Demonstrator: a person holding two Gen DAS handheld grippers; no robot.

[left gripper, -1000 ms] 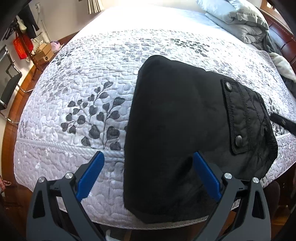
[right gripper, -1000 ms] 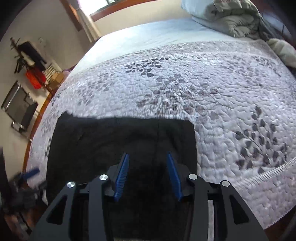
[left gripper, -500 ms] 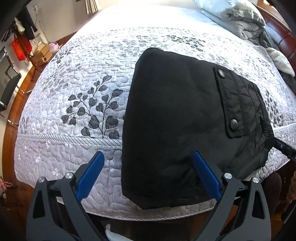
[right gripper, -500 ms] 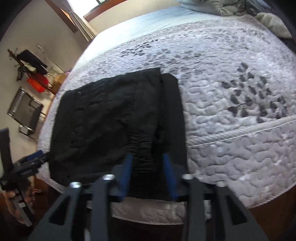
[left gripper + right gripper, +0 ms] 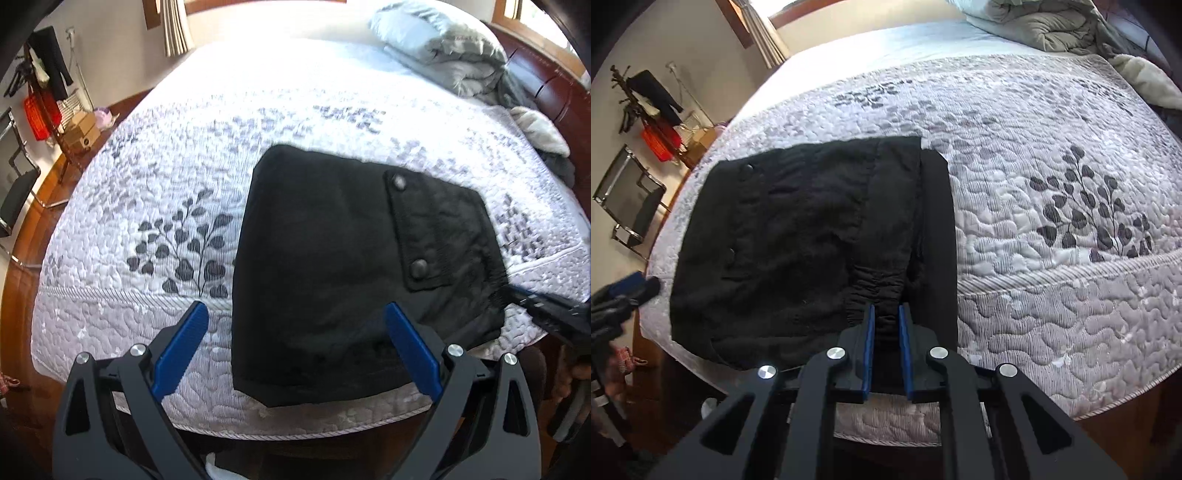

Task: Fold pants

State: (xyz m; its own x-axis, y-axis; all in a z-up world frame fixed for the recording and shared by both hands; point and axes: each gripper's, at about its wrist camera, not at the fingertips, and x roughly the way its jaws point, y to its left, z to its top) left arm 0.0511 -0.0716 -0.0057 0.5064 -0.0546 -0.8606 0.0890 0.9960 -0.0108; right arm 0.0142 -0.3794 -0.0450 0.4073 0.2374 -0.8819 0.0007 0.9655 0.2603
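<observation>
The black pants (image 5: 332,266) lie folded into a compact block on the quilted bed near its front edge, a snap pocket flap (image 5: 417,236) facing up. They also show in the right wrist view (image 5: 812,236). My left gripper (image 5: 295,325) is wide open, held back above the front edge of the pants, touching nothing. My right gripper (image 5: 886,314) is shut on the gathered waistband (image 5: 882,291) at the pants' near edge. It appears at the right of the left wrist view (image 5: 546,310).
The white floral quilt (image 5: 177,206) covers the bed. Grey bedding (image 5: 454,62) is piled at the far headboard. A chair (image 5: 631,199), boxes and a red basket (image 5: 40,114) stand by the wall on the left. The wood floor lies beyond the bed edge.
My right gripper has closed from open onto the waistband and drawn back toward the bed edge. My left gripper has pulled back and up, staying open.
</observation>
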